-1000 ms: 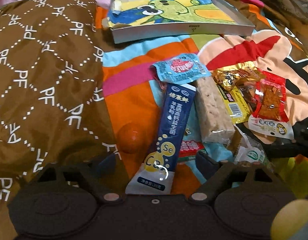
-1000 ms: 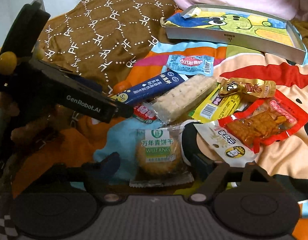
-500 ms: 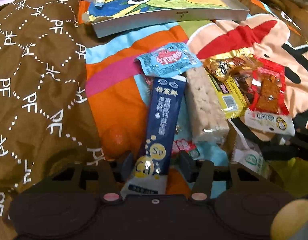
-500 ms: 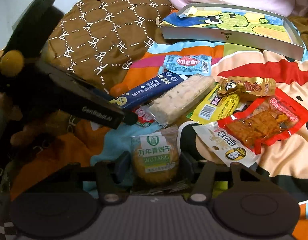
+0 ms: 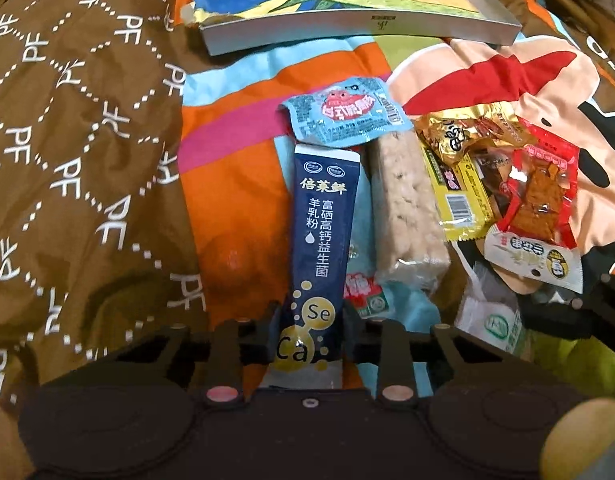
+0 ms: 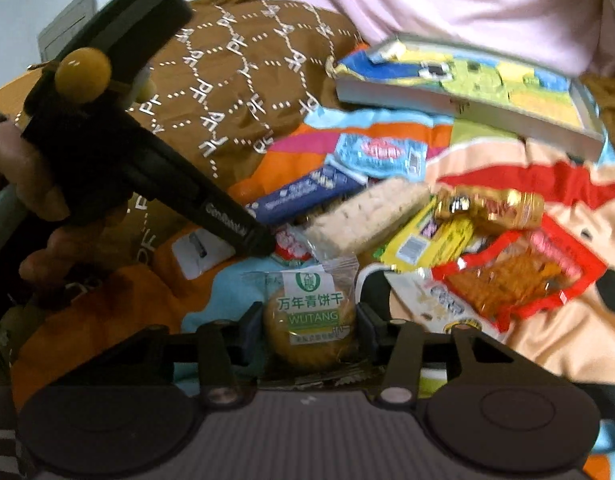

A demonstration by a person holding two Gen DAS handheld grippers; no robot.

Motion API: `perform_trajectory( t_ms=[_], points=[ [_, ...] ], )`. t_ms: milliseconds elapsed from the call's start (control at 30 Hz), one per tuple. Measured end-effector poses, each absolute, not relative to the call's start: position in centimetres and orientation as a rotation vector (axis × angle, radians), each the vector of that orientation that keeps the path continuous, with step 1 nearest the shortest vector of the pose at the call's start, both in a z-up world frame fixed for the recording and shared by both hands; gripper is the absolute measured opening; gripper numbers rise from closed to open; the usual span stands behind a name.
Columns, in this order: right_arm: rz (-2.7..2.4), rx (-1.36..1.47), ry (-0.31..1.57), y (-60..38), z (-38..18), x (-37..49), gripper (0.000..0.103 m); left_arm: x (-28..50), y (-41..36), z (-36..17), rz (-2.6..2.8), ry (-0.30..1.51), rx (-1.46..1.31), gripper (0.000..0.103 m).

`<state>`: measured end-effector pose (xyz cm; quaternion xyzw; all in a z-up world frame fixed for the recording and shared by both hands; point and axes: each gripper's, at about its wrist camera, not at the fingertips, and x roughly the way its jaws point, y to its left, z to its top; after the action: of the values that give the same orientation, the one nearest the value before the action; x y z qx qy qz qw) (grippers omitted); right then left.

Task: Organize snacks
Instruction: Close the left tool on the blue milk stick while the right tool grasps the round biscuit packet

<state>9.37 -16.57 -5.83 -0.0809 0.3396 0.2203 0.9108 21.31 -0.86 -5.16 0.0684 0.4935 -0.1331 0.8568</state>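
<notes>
Left gripper (image 5: 311,334): jaws just closing, now narrow, pads pressed on both edges of the dark blue milk-powder stick (image 5: 325,240) at its "Se / Ca" end. Right gripper (image 6: 309,330): jaws also just closing, about half open, pads against both sides of the round green-label biscuit pack (image 6: 309,328).

Landmark: the blue stick, seen from the left wrist. At its far end, overlapping it, a light blue sachet (image 5: 345,114). Just beside it on the right, lying parallel, a pale rice-crisp bar (image 5: 407,216). Between the two near ends, a small red and white packet (image 5: 365,290), partly hidden. Further right of the stick, a yellow wrapper (image 5: 457,196), a gold foil pack (image 5: 463,130) on top of it, then a red-edged spicy snack pack (image 5: 541,196). Well beyond the stick, a shallow grey box lid (image 5: 347,30) with a cartoon picture inside.

Only in the right wrist view: the black body of the left gripper, a hand (image 6: 25,184) wrapped round its handle, its tip down at the stick's end; a pink cloth (image 6: 447,4) behind the lid; a pale wall (image 6: 23,8) at upper left. Much of this view blurred. Only in the left wrist view: readable print on the stick and sachet.

Underneath everything, a bright cartoon-print blanket (image 5: 235,184) in orange, pink and blue; left of the stick, a brown quilted cover (image 5: 75,160) with a white "PF" pattern.
</notes>
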Motion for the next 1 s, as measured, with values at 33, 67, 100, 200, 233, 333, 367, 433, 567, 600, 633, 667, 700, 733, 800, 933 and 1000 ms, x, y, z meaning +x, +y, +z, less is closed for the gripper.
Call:
perform_trajectory(
  t_ms=[33, 67, 100, 200, 233, 333, 367, 433, 567, 600, 633, 667, 700, 733, 800, 933, 1000],
  points=[
    [0.454, -0.176, 0.686, -16.5, -5.6, 9.2, 0.053, 21.2, -0.9, -4.9, -0.275, 1.046, 0.135, 0.03],
    [0.452, -0.191, 0.665, -16.5, -5.4, 9.0, 0.053, 21.0, -0.8, -4.8, -0.271, 1.051, 0.126, 0.029],
    [0.449, -0.202, 0.648, -16.5, -5.2, 8.8, 0.053, 20.8, -0.8, -4.5, -0.264, 1.057, 0.116, 0.029],
    [0.43, -0.215, 0.592, -16.9, -4.2, 8.5, 0.053, 20.4, -0.6, -3.8, -0.251, 1.072, 0.072, 0.028],
    [0.423, -0.213, 0.58, -17.1, -4.0, 8.5, 0.053, 20.2, -0.5, -3.5, -0.251, 1.075, 0.051, 0.027],
    [0.4, -0.191, 0.558, -18.1, -3.2, 8.8, 0.053, 19.6, -0.7, -2.6, -0.25, 1.073, 0.001, 0.027],
    [0.393, -0.179, 0.555, -18.4, -3.0, 8.9, 0.053, 19.4, -0.8, -2.3, -0.246, 1.07, -0.008, 0.026],
    [0.379, -0.155, 0.548, -19.1, -2.6, 9.2, 0.053, 19.0, -1.2, -1.6, -0.234, 1.059, -0.018, 0.026],
    [0.354, -0.126, 0.518, -20.3, -1.4, 9.9, 0.053, 18.4, -2.0, 0.0, -0.207, 1.015, -0.021, 0.026],
    [0.349, -0.123, 0.504, -20.7, -1.1, 10.1, 0.053, 18.4, -2.2, 0.4, -0.201, 0.997, -0.019, 0.027],
    [0.342, -0.124, 0.489, -20.9, -0.8, 10.4, 0.053, 18.5, -2.5, 0.8, -0.197, 0.974, -0.02, 0.027],
    [0.333, -0.127, 0.471, -21.3, -0.5, 10.6, 0.053, 18.7, -2.9, 1.2, -0.195, 0.953, -0.022, 0.027],
    [0.321, -0.128, 0.452, -21.6, -0.3, 10.9, 0.053, 18.8, -3.1, 1.6, -0.194, 0.935, -0.027, 0.027],
    [0.308, -0.129, 0.435, -21.9, 0.0, 11.3, 0.053, 19.1, -3.4, 1.9, -0.191, 0.914, -0.035, 0.027],
    [0.279, -0.122, 0.401, -22.9, 0.5, 12.2, 0.053, 19.9, -4.2, 2.5, -0.188, 0.882, -0.059, 0.027],
    [0.223, -0.088, 0.343, -24.6, 1.1, 14.6, 0.053, 22.0, -6.1, 3.5, -0.184, 0.803, -0.085, 0.027],
    [0.19, -0.073, 0.308, -25.5, 1.3, 15.8, 0.053, 23.1, -7.0, 4.0, -0.187, 0.764, -0.089, 0.027]
  ],
)
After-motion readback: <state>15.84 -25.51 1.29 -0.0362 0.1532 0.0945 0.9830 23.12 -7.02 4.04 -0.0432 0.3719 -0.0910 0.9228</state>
